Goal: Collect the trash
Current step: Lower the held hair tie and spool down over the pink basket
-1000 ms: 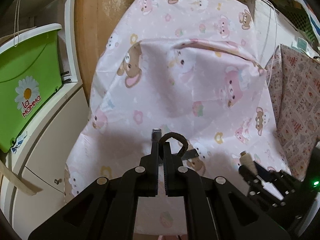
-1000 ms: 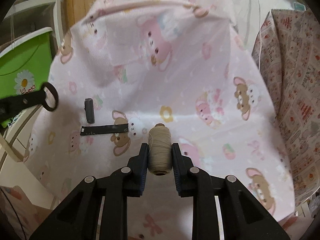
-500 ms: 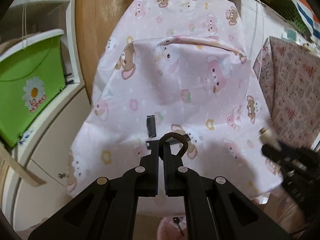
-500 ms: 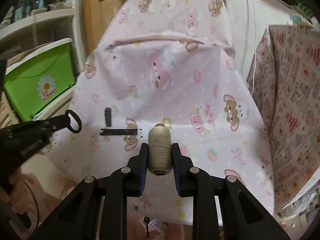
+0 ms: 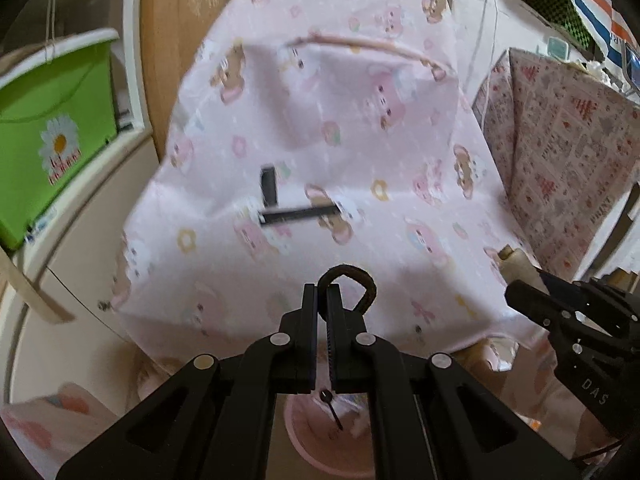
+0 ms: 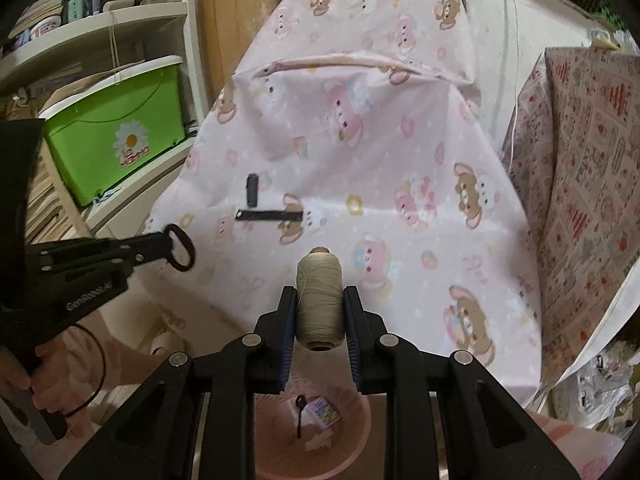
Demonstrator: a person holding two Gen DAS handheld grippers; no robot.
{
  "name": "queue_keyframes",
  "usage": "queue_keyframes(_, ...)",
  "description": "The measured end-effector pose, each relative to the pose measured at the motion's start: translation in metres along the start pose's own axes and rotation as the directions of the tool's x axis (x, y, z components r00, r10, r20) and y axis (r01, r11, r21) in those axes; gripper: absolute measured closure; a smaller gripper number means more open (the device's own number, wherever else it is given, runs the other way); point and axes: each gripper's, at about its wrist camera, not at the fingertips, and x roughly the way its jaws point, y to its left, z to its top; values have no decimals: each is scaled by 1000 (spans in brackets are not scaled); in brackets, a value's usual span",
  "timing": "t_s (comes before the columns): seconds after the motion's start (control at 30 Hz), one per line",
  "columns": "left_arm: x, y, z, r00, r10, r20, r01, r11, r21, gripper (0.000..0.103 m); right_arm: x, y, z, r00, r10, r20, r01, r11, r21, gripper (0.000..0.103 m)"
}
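My left gripper is shut on a dark hair tie loop, held above the front edge of the pink bear-print cloth. It also shows in the right wrist view. My right gripper is shut on a beige thread spool; it shows at the right of the left wrist view. A pink basin below holds a small black spoon and a printed packet. A short black piece and a black strip lie on the cloth.
A green bin with a daisy label sits on white shelving at the left. A patterned cloth-covered block stands at the right. A wooden door is behind the pink cloth.
Both grippers have pulled back and up from the cloth, each holding its item. The pink basin below has come into view under them.
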Motion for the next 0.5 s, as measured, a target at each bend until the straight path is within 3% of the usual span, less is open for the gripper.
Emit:
queue_keyframes(0.1, 8, -7, -8, 999, 13, -42, -12, 1000, 23, 99, 5, 1, -8, 998, 43, -45, -43, 999, 14, 78)
queue_keyframes(0.2, 17, -10, -14, 997, 10, -71, -8, 1000, 29, 99, 25, 5, -19, 984, 101, -147, -97, 995, 37, 78)
queue_keyframes(0.33, 28, -12, -21, 994, 5, -113, -1, 999, 42, 99, 42, 13, -30, 975, 56, -215, -63, 998, -26, 78)
queue_keyframes(0.43, 39, -9, -25, 983, -39, -179, 41, 999, 10, 99, 48, 11, -36, 963, 97, -252, -99, 995, 2, 78)
queue_keyframes(0.5, 49, -5, -29, 973, -45, -228, 41, 999, -26, 99, 59, 10, -44, 943, 132, -306, -129, 991, 32, 78)
